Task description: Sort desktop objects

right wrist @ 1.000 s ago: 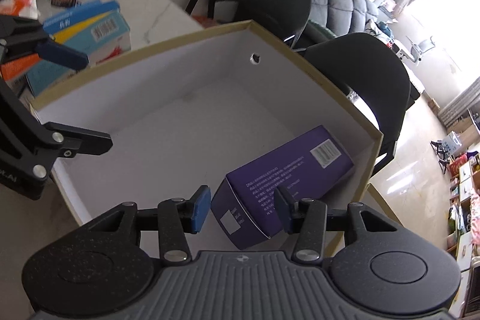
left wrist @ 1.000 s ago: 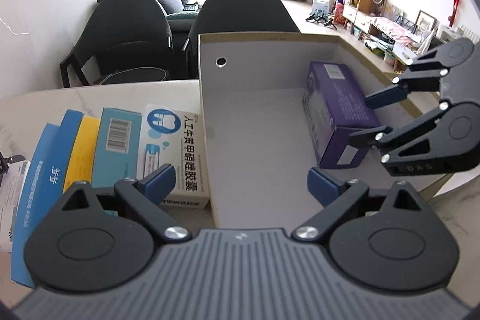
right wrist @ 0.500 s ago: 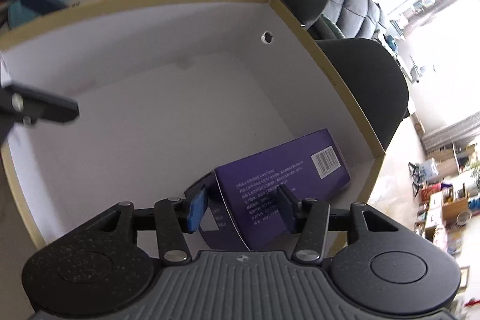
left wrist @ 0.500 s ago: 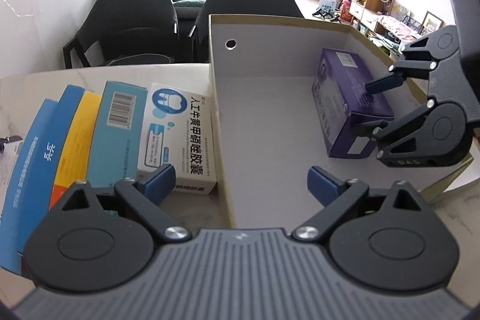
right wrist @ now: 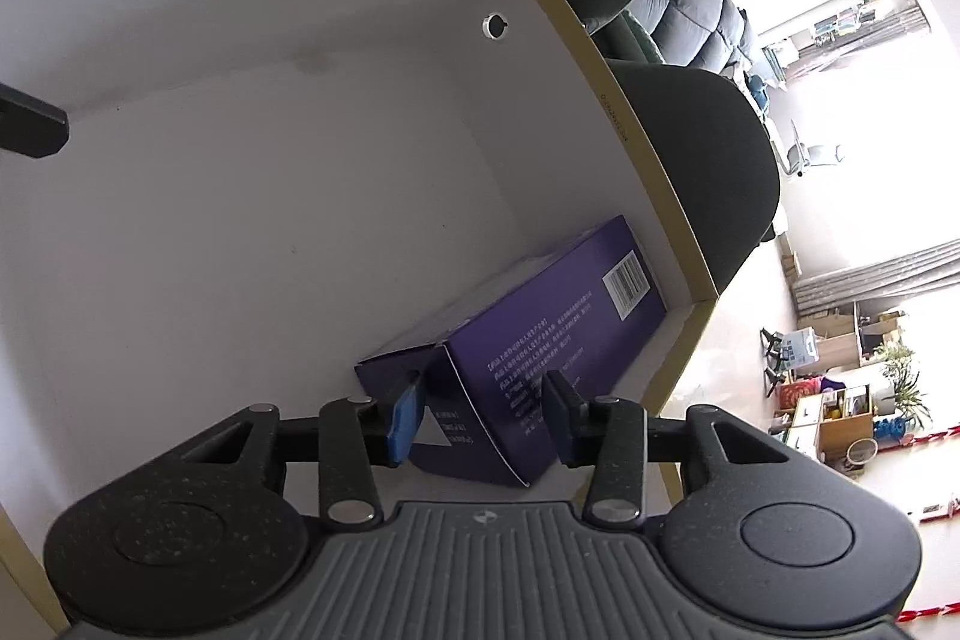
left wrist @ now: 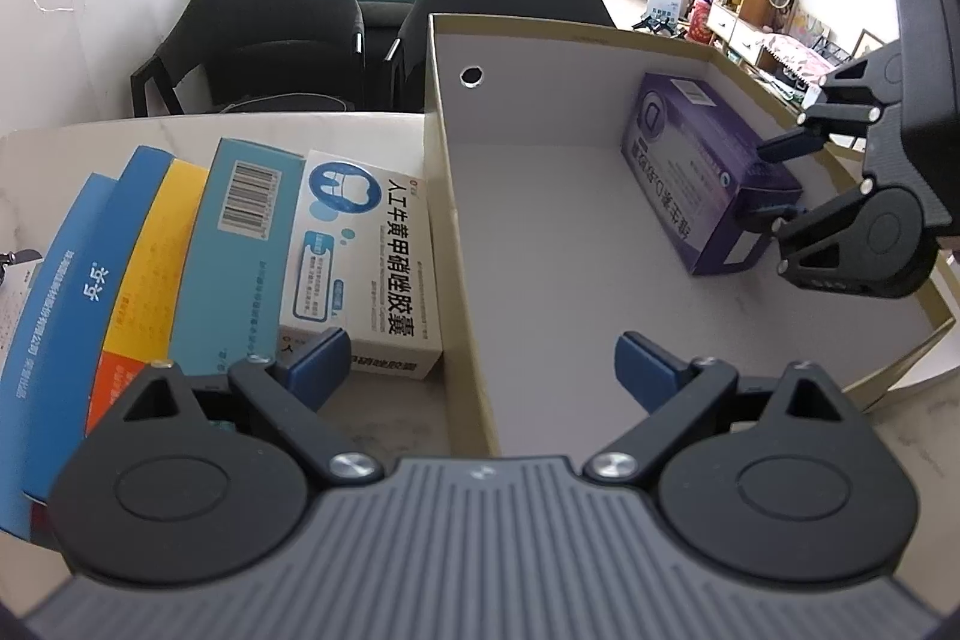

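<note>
One purple box (right wrist: 540, 340) sits in the carton (left wrist: 456, 232), right gripper (right wrist: 480, 415) jaws closing around it, not clearly clamped; left gripper (left wrist: 480, 361) jaws gape empty, and the other boxes (left wrist: 240, 244) wait on the table (left wrist: 120, 136).

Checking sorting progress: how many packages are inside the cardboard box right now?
1. Only the purple package lies inside the cardboard box, along its right wall, near end between the right hand-held gripper's fingers.

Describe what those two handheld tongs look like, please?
Both look alike. The left tongs have a ribbed grey body, two round black plastic discs, black linkage arms with silver screws, and blue pads on the fingertips. The right tongs are the same build, with speckled black discs. No cables, hands or sleeves show.
</note>
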`<state>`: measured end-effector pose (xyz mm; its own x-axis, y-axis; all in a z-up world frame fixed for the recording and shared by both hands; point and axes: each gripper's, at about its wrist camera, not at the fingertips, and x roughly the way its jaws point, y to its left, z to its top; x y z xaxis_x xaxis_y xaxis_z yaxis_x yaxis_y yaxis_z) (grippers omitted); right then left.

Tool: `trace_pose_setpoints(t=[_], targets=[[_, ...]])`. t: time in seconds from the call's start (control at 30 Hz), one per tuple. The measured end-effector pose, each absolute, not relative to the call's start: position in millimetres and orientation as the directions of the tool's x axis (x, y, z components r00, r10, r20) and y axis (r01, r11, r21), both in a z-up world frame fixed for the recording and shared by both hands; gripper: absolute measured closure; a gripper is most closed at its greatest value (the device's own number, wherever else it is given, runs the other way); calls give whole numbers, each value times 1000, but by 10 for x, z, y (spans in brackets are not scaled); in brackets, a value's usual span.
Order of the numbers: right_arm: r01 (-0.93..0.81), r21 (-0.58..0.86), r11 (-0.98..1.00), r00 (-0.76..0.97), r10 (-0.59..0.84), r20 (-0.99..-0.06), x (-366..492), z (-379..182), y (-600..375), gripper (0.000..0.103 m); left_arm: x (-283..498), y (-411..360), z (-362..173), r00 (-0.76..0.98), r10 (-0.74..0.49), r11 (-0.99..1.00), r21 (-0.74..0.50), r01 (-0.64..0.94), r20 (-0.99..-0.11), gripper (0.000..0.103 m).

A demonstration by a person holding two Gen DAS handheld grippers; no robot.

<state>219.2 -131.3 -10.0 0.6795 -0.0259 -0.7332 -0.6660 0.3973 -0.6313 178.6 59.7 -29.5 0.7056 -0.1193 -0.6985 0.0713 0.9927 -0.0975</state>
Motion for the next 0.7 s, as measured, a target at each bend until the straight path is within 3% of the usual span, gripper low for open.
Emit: trace_pose_setpoints(t=[0.57, 0.7], targets=[[-635, -580, 511, 689, 34, -724, 2238, -1, -1329, 56, 1719, 622, -209, 723, -104, 994, -100, 48, -683, 7], [-597, -544, 590, 708, 69, -702, 2077, 193, -1347, 45, 1659, 671, -128, 740, -103, 993, -110, 40, -665, 7]])
